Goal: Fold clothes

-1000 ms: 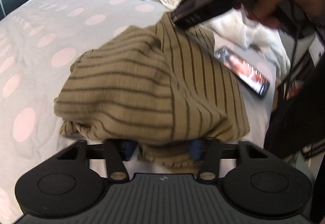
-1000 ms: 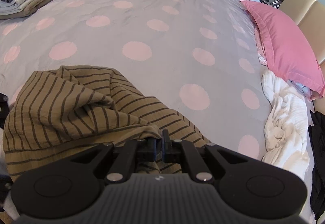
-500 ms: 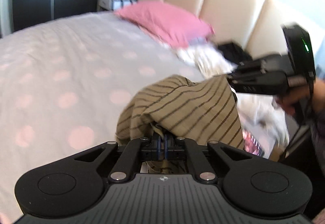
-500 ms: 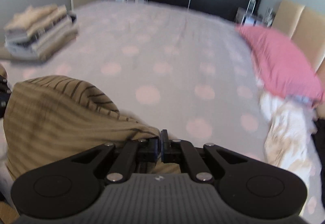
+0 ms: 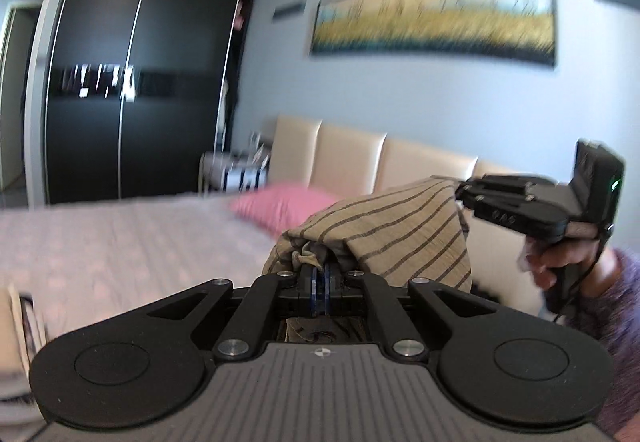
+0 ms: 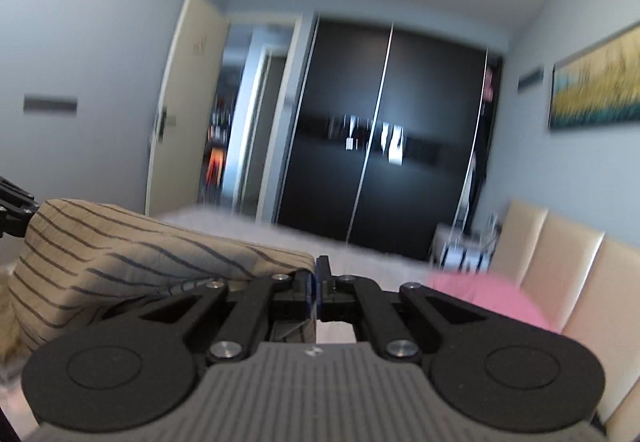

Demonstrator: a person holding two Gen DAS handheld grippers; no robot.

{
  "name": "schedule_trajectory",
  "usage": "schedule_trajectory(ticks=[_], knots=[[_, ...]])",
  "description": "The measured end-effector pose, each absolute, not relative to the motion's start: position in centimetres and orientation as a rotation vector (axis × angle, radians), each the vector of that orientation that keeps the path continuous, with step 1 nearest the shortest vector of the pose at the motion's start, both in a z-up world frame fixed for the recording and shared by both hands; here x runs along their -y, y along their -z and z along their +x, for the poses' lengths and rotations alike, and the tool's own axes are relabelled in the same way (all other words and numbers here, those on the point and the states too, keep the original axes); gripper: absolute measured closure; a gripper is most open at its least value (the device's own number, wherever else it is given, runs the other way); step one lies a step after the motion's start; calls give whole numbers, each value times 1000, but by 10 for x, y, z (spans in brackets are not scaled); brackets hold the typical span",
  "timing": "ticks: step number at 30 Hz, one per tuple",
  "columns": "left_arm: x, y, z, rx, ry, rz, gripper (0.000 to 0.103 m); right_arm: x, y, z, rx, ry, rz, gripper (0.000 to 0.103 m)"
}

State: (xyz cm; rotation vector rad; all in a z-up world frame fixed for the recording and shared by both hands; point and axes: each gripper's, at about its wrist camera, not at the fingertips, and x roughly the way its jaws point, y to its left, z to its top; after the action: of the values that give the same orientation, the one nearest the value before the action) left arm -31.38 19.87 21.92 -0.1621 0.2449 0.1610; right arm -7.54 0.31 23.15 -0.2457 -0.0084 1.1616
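1. Left gripper [image 5: 320, 279] and right gripper [image 6: 317, 284] each pinch the striped shirt [image 5: 392, 234], held above the bed [image 5: 120, 242] at frame centre
2. Keep both grips level; spread apart to pull it flat

- Glossy black sliding wardrobe [image 6: 384, 145] at the far wall.
- Wide golden-field painting [image 5: 434, 21] above the cream padded headboard [image 5: 352, 149].
- Pink pillow [image 5: 286, 203] on the pale dotted bedspread [image 5: 120, 234].
- Cream door [image 6: 182, 109], far left.
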Motion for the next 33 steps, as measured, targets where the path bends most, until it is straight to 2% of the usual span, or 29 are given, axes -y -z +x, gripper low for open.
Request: schedule_trajectory(ticks=[6,9,12,18,22,25,28,30,32,33], knots=[[-191,-263,-322,-243,-125,-225,101,8,-274,-86,64,-1199,-207,100],[-205,-240,-308,-333,-176,-239,101,-12,-250,-72,-45,-1226,-250,100],[-228,-187,-291,-484,-191,-297,101,-35,-215,-55,-180,-1254,-302,100],[-286,-39,-237,-739,-220,-484,101,-98,-82,-13,-529,-1267,-458,100],[-320,21,-208,-799,-228,-566,101,-131,-16,13,-653,-1265,-528,100],[-340,41,-186,-793,-241,-583,98,-147,9,36,-708,-1251,-516,97],[-347,52,-182,-773,-267,-581,88,-154,23,57,-744,-1233,-473,81],[-351,57,-183,-752,-275,-585,79,-153,34,75,-750,-1212,-419,62],[-356,66,-182,-745,-297,-580,63,-152,41,92,-781,-1186,-340,54],[-359,70,-180,-756,-314,-571,62,-150,43,102,-808,-1169,-302,54]])
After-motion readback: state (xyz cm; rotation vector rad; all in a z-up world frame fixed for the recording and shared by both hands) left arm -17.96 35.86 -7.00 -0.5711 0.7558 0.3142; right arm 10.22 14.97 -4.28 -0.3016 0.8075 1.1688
